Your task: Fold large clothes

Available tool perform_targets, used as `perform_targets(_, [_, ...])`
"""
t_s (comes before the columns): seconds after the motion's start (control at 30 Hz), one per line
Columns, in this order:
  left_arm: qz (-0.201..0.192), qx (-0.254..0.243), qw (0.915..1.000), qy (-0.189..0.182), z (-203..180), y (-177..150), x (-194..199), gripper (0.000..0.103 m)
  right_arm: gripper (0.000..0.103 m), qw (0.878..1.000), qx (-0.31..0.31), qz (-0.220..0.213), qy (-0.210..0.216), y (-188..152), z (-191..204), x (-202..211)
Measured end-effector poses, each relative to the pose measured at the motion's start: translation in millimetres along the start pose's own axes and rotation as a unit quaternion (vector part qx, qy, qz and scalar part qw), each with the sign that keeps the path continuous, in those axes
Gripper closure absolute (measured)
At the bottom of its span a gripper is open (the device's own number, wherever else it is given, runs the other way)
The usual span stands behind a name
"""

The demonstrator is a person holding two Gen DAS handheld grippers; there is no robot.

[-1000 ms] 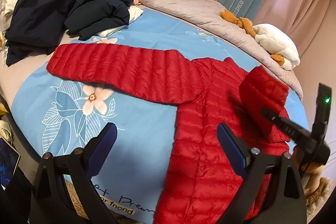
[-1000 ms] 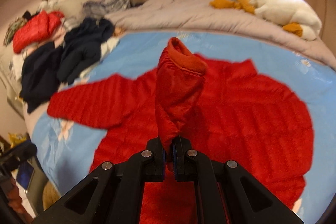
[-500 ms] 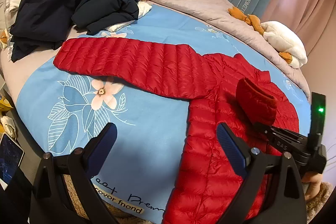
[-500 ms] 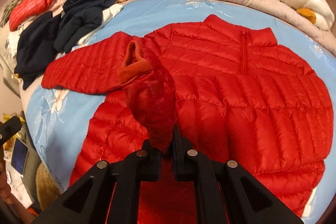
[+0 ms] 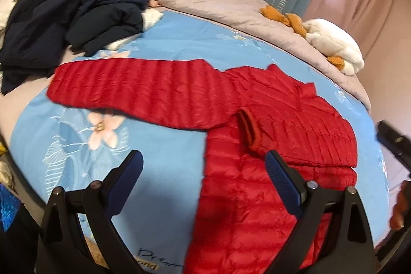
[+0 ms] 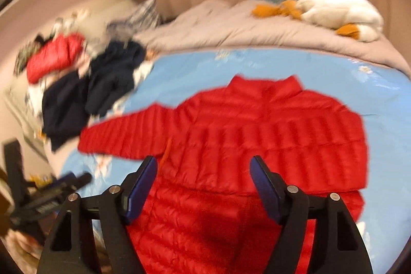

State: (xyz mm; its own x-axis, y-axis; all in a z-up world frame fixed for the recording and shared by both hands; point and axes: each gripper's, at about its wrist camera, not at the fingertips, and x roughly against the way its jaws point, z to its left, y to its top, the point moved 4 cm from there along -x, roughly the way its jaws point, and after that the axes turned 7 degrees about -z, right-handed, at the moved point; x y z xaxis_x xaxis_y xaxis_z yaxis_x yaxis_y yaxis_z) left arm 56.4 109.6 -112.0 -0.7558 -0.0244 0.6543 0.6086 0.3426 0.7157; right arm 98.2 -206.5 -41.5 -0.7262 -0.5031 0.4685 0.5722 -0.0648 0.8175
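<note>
The red quilted down jacket [image 5: 269, 158] is lying flat on the light blue floral bedsheet [image 5: 159, 150], filling the middle of both views; one sleeve is stretching out toward nine o'clock, while the other sleeve, with its orange-lined cuff [image 5: 250, 130], is lying folded across the chest; the grey quilted comforter [image 5: 226, 7] is bunching along the twelve o'clock edge of the bed; a heap of dark navy clothes [image 5: 77, 19] is sitting at ten o'clock; a white plush goose with orange feet [image 6: 339, 9] is resting on the comforter at two o'clock; the left gripper [image 5: 204, 172] is hovering with jaws spread wide, gripping nothing; the right gripper [image 6: 204, 177] is hanging over the jacket's hem, jaws likewise wide apart and empty.
</note>
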Motion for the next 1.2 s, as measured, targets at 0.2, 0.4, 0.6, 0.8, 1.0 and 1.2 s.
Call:
perform_targets(0.2, [0.014, -0.027, 0.9987, -0.041, -34, -7, -33, 0.008, 0.018, 0.993, -0.021, -0.073, -0.091, -6, -33, 43])
perform_targets(0.4, [0.059, -0.023, 0.9929, -0.101, -62, -18, -66, 0.012, 0.018, 0.986, -0.077, -0.067, -0.132, -37, -70, 56])
perform_targets(0.6, [0.134, 0.029, 0.9791, -0.15, -74, -31, -104, 0.017, 0.018, 0.974, -0.139, -0.052, -0.169, -66, -106, 61])
perform_targets(0.8, [0.137, 0.058, 0.9782, -0.145, -76, -32, -127, 0.029, 0.018, 0.967, -0.175, -0.047, -0.182, -84, -124, 68])
perform_targets(1.0, [0.117, 0.089, 0.9759, -0.162, -76, -27, -137, 0.08, 0.018, 0.962, -0.195, -0.052, -0.182, -90, -131, 72])
perform_targets(1.2, [0.061, 0.072, 0.9829, -0.159, -87, 7, -116, 0.095, 0.018, 0.963, -0.199, -0.049, -0.177, -92, -132, 69])
